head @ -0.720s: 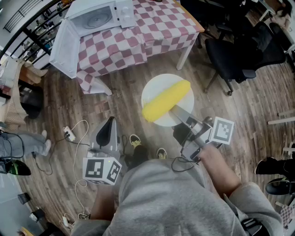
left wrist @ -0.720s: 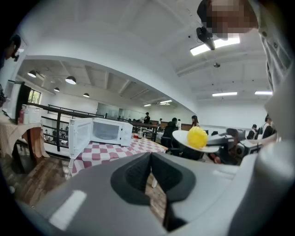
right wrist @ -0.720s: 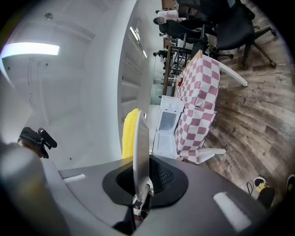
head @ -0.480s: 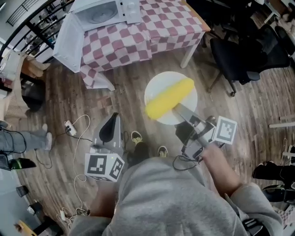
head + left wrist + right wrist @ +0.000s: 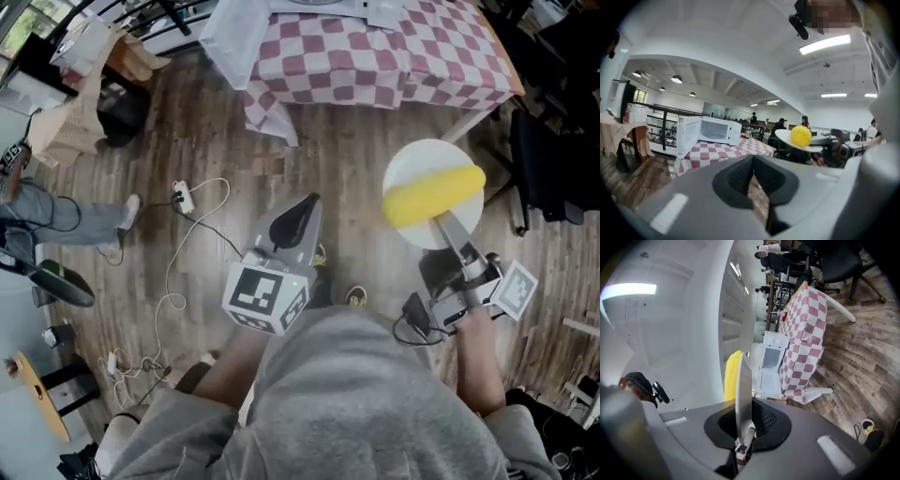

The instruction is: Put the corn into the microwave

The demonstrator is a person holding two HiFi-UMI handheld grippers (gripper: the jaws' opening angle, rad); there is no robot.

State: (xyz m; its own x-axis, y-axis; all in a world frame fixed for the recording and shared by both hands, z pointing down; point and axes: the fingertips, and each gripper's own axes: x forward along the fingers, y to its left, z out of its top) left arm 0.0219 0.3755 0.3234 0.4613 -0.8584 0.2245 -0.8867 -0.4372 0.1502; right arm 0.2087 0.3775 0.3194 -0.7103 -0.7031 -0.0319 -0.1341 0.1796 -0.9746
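Observation:
A yellow corn cob (image 5: 433, 195) lies on a white plate (image 5: 419, 161) held level in the air. My right gripper (image 5: 448, 234) is shut on the plate's near rim. In the right gripper view the plate (image 5: 743, 380) stands edge-on between the jaws, with the corn (image 5: 732, 376) on its left face. My left gripper (image 5: 295, 223) is shut on nothing, left of the plate. The white microwave (image 5: 715, 130) sits with its door (image 5: 686, 137) swung open on the checkered table (image 5: 724, 150), ahead of both grippers. From the left gripper view the corn (image 5: 800, 136) shows to the right.
The checkered table (image 5: 375, 52) fills the top of the head view. Black office chairs (image 5: 555, 178) stand at the right. A power strip and cables (image 5: 183, 199) lie on the wooden floor. A person's legs (image 5: 56, 220) are at the left. People sit beyond the table.
The head view has swung: table and plate now sit closer together, the plate with corn and right gripper further right, the left gripper nearer the middle. The grip on the plate is unchanged.

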